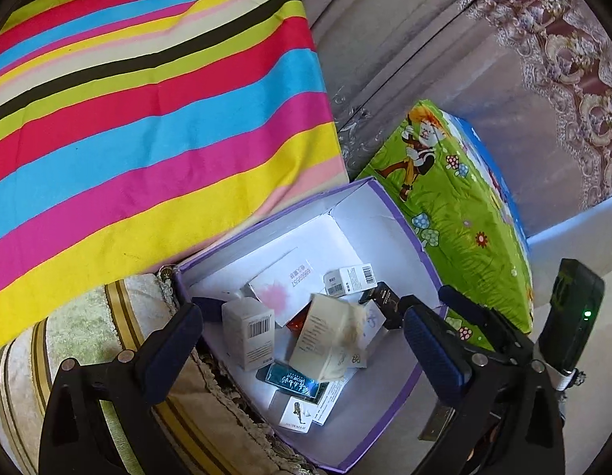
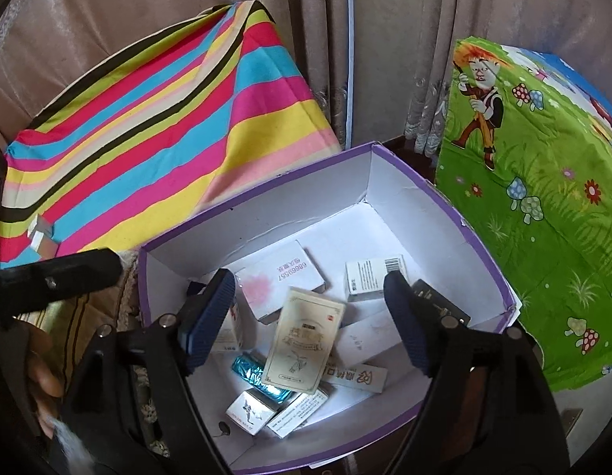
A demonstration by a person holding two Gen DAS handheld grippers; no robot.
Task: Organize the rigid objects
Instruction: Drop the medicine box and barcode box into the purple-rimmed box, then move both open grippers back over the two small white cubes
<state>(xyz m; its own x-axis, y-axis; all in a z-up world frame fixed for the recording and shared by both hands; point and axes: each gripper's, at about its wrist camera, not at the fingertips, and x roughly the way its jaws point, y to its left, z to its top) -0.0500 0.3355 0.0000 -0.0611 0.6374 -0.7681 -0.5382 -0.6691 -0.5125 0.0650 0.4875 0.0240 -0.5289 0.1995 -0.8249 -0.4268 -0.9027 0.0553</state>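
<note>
A purple cardboard box with white inside (image 2: 436, 213) stood between a striped colourful cloth (image 2: 155, 126) and a green cartoon-printed cushion (image 2: 543, 206). Many small rigid cartons lay loose in it. A cream flat carton with drawn ornament (image 2: 304, 338) lay on top of them in the middle, between the right gripper (image 2: 306, 308) fingers but free of them; its jaws stood wide. The left gripper (image 1: 302, 340) pointed down over the near corner of the box, jaws also wide and holding nothing. A shiny blue foil packet (image 2: 256, 376) lay under the cream carton.
</note>
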